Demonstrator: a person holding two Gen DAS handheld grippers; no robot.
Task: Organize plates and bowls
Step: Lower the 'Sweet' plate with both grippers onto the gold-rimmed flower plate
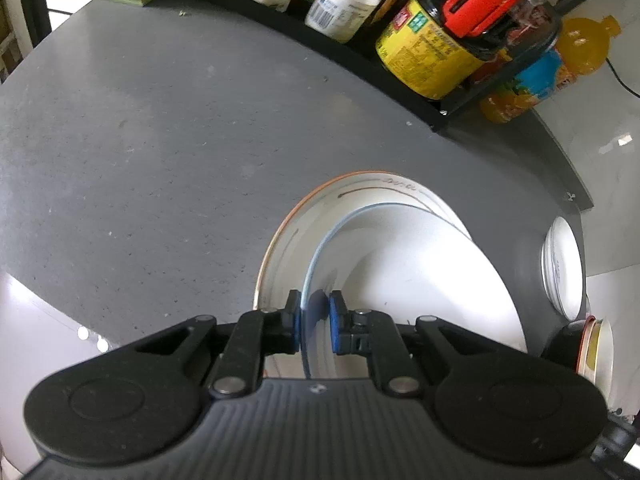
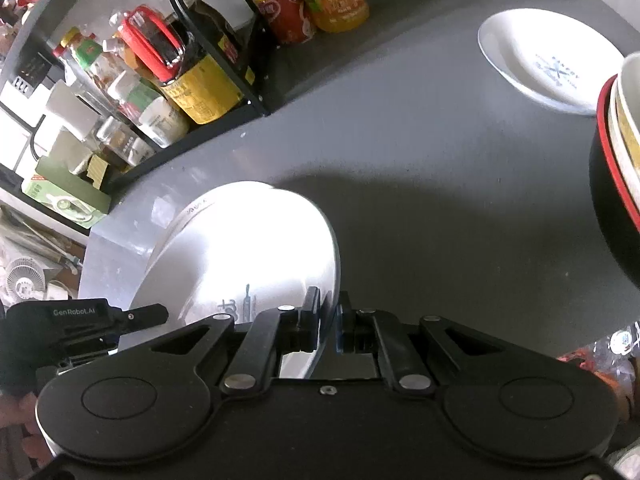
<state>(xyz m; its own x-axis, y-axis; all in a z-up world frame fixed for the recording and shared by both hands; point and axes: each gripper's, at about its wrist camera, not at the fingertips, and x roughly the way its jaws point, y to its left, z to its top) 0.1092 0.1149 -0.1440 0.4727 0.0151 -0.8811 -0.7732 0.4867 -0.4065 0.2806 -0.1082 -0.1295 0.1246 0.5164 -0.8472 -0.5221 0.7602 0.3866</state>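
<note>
A white plate with a thin blue rim (image 1: 400, 272) is tilted over a second white plate with an orange rim (image 1: 288, 240) that lies on the grey counter (image 1: 140, 140). My left gripper (image 1: 315, 312) is shut on the tilted plate's near rim. In the right wrist view the same plate (image 2: 248, 248) shows glaring white, with my right gripper (image 2: 329, 320) shut on its right rim. The left gripper (image 2: 158, 314) touches its left edge there. Part of the lower plate (image 2: 192, 212) peeks out behind.
Another white plate with a blue print (image 2: 532, 48) lies flat at the counter's far right. Beside it stands a stack of bowls in a black, red-rimmed one (image 2: 616, 160). A black rack of jars and bottles (image 2: 160, 80) lines the back.
</note>
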